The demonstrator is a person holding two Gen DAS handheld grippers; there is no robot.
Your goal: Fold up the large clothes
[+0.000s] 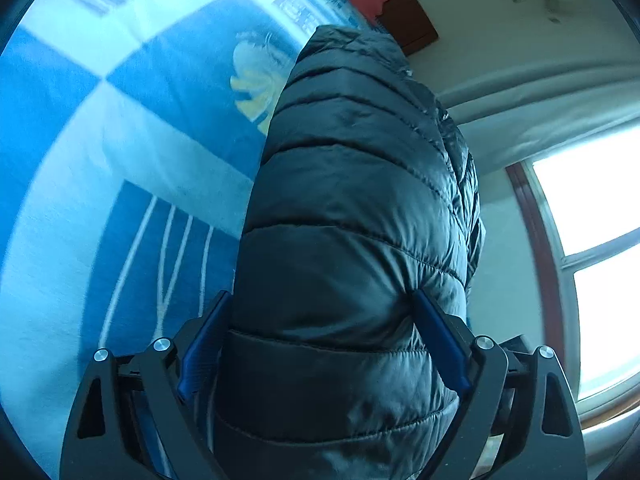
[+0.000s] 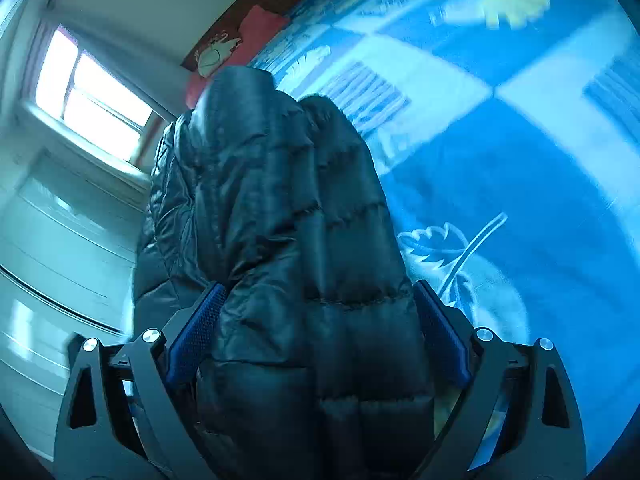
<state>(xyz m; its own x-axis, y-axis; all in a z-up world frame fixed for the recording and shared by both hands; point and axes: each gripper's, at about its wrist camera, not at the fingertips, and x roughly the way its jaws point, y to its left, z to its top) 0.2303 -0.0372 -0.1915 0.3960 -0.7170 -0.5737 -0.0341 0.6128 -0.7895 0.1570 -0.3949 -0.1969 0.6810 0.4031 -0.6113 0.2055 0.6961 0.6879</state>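
Your left tongs [image 1: 322, 300] clamp the black puffer jacket [image 1: 352, 208], which runs up toward 12 o'clock above the blue blanket [image 1: 80, 184]. Your right tongs [image 2: 320, 292] grip it too, window [image 2: 92, 96] at 10 o'clock.

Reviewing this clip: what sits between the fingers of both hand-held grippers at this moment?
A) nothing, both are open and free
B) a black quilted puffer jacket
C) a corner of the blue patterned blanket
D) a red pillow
B: in each wrist view the blue pads press into the black puffer jacket, filling the left hand-held gripper and the right hand-held gripper; the blanket lies behind.
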